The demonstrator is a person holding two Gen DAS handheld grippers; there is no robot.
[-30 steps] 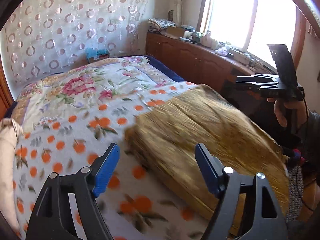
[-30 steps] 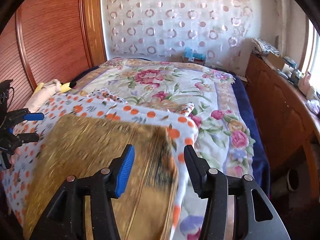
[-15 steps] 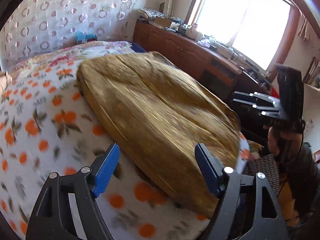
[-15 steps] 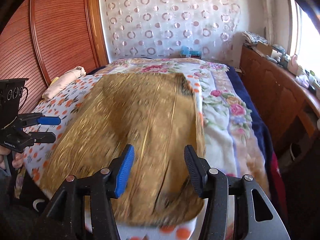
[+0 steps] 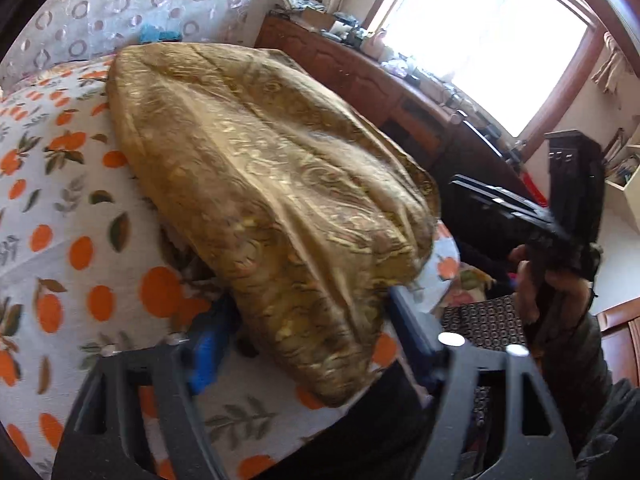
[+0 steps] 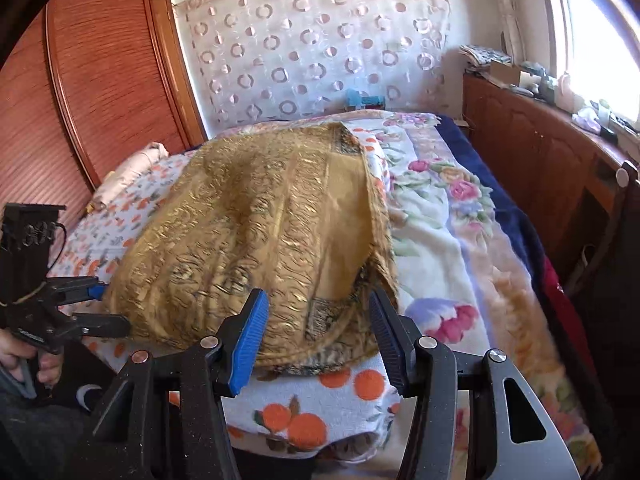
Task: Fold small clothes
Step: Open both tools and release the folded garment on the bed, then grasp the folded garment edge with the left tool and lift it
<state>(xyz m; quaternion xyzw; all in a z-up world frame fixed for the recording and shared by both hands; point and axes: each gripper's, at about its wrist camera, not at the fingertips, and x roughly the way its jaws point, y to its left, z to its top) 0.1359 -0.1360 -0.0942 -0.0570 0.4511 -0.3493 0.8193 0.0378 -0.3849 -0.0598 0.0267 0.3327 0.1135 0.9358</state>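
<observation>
A bedroom with a bright window (image 5: 492,36), a long wooden cabinet (image 5: 360,80) beneath it, and a bed under a white blanket printed with oranges (image 5: 60,240) fills the left wrist view. On that blanket lies the gold brocade cloth (image 5: 260,184), a broad patterned piece spread from the far side of the bed to its near edge, where its end droops between the fingers of the left gripper (image 5: 308,344). The jaws stand wide apart on either side of the hanging end, the blue pads blurred, and whether either pad touches the fabric I cannot tell. To the right the right gripper (image 5: 500,200) is held off the bed's edge in the person's right hand (image 5: 548,292) — its fingers look close together there, with nothing between them. The right wrist view faces a curtain of pale rings (image 6: 320,48) and a reddish wooden headboard (image 6: 100,80), with a floral quilt (image 6: 440,208) beside the orange-print blanket (image 6: 320,400). The gold cloth (image 6: 260,232) lies across the blanket, its near corner folded over and resting between the right gripper's (image 6: 320,340) parted jaws — released, not pinching it. At the left edge the left gripper (image 6: 96,304) reaches to the cloth's side, held in the left hand (image 6: 24,360).
</observation>
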